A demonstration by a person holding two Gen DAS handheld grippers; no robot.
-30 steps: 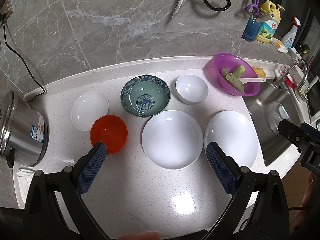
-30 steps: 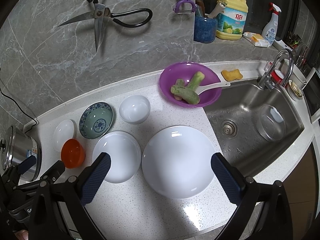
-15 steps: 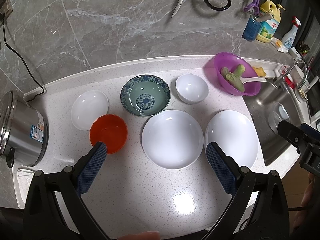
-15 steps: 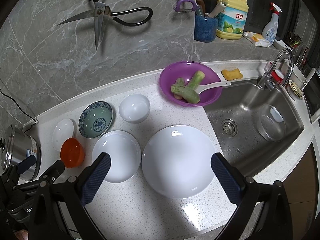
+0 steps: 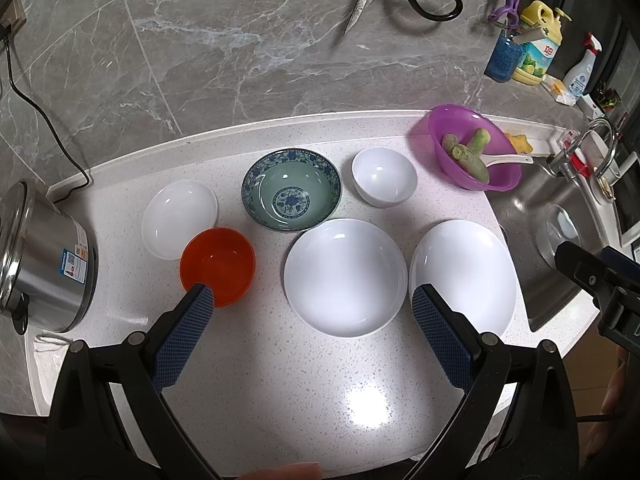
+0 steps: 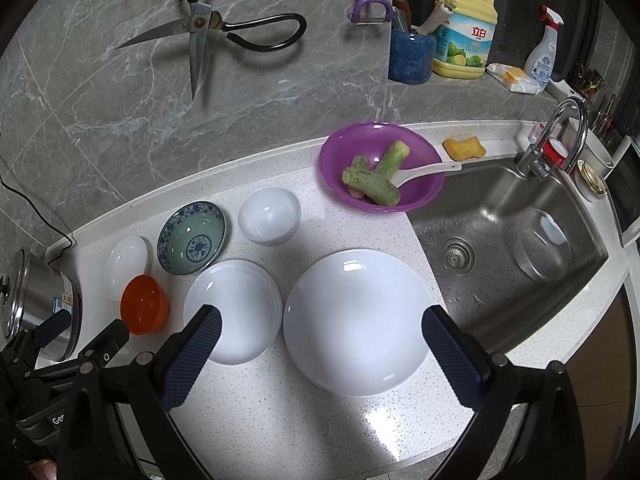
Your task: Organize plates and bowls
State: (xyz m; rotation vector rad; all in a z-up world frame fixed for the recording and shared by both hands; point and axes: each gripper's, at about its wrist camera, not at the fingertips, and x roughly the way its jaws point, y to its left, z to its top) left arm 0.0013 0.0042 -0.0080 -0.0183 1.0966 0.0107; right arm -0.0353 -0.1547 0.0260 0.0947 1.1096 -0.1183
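Six dishes are laid out on the counter [image 5: 304,376], none stacked: a large plate [image 6: 356,320] at frame centre in the right view, a deep plate [image 5: 346,276] just left of it, a patterned bowl [image 5: 292,194], a white bowl [image 5: 384,176], a small plate [image 5: 178,216] and an orange bowl [image 5: 218,266] touching it at lower left. Almost nothing is found changed over the last second (only a slight drift of both views); sorting is judged not yet begun. The left gripper [image 5: 312,332] and right gripper [image 6: 320,354] are held spread wide, empty, above the near counter edge.
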